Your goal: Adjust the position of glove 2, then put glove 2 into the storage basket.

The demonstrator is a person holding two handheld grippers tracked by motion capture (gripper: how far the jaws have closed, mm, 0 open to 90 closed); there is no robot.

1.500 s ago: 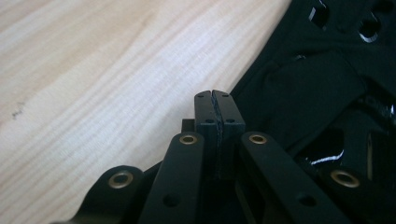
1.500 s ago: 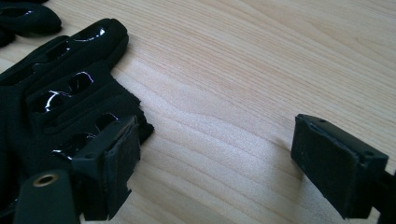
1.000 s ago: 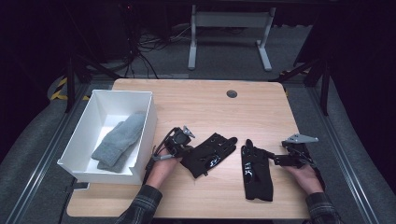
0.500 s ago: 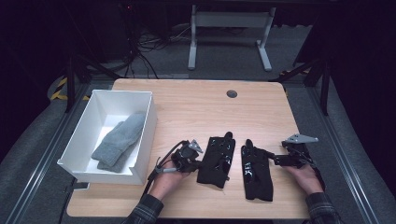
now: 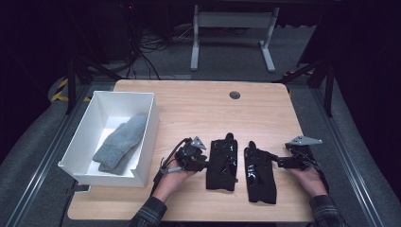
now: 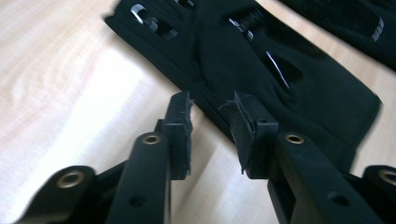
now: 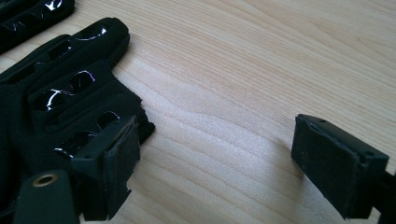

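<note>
While both hands rest near the front edge of the wooden table [image 5: 198, 106], two black gloves lie flat side by side between them, fingers pointing away from the person. Left glove [image 5: 222, 165] and right glove [image 5: 259, 172] are close but apart, a strip of wood between them.

Left gripper [image 5: 204, 163] sits at the left glove's left edge. In the left gripper view, left gripper [image 6: 212, 121] has its jaws parted a little; the glove's edge [image 6: 280, 70] runs across just past the tips, and one pad looks to overlap the fabric. Nothing clamped between the jaws.

Right gripper [image 5: 280, 161] is just right of the right glove, tips at its edge. In the right gripper view, right gripper [image 7: 219, 158] has jaws wide apart, bare wood between them; one pad sits over the glove's fingertip area [image 7: 60, 93], the other over the table. Not gripping anything.

White bin [image 5: 85, 137] stands at the table's left, well apart from the gloves, with a grey knit item [image 5: 120, 142] inside, possibly socks, can't tell for sure.
</note>
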